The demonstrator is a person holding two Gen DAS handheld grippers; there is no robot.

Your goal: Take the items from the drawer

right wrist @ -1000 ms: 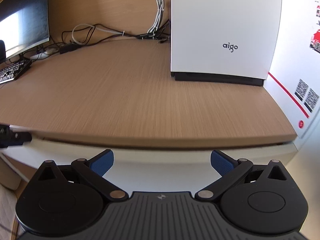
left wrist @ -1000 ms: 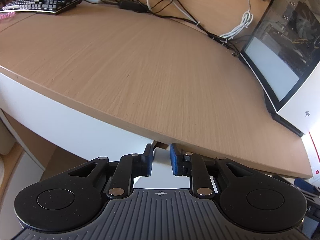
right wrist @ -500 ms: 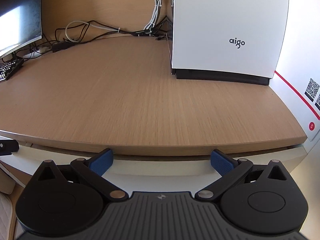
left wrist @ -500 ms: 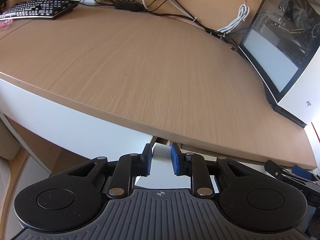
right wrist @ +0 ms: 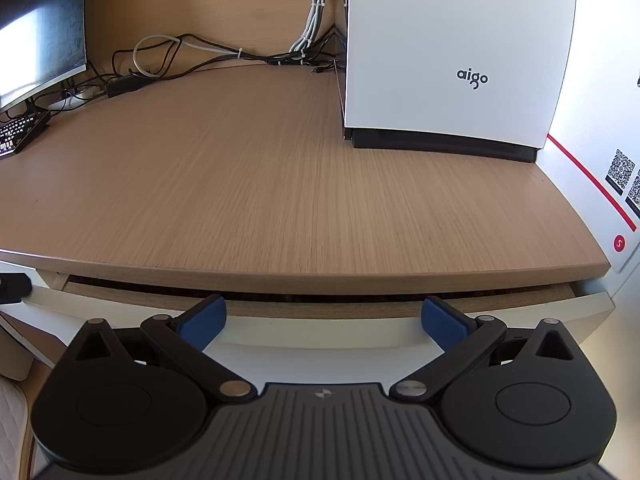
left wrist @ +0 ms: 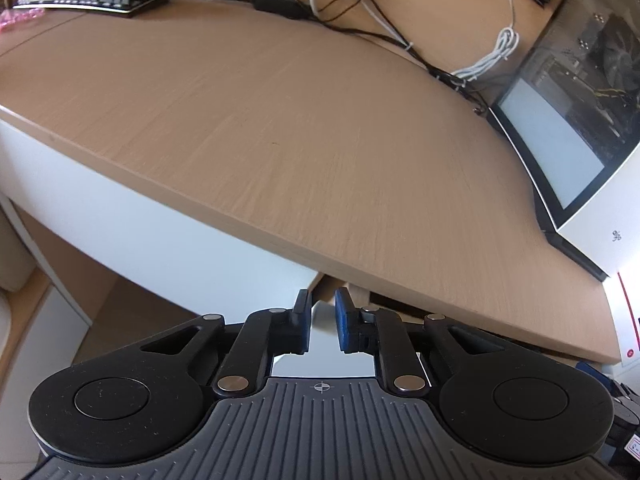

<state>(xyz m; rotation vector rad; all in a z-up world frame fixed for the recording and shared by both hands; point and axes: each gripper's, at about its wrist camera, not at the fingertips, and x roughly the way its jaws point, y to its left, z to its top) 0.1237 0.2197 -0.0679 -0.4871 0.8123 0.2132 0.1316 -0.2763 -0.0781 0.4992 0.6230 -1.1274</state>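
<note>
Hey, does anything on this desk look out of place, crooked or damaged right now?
Nothing looks damaged or spilled. The white drawer front under the wooden desktop stands slightly open, showing a dark gap. Black and white cables lie loosely tangled at the back, beside the white computer case.

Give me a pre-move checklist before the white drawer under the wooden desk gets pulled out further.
1. Left gripper closed on the white drawer front: ok, it appears clamped on the panel's top edge.
2. Drawer started: ok, a dark gap shows under the wooden desktop.
3. Drawer open enough to reach in: not ok, only a narrow slit.
4. Items inside visible: cannot tell.
5. Right gripper ready: ok, jaws wide open, empty, facing the drawer front.
6. White computer case clear of the pull path: ok, it stands back on the desktop.
</note>
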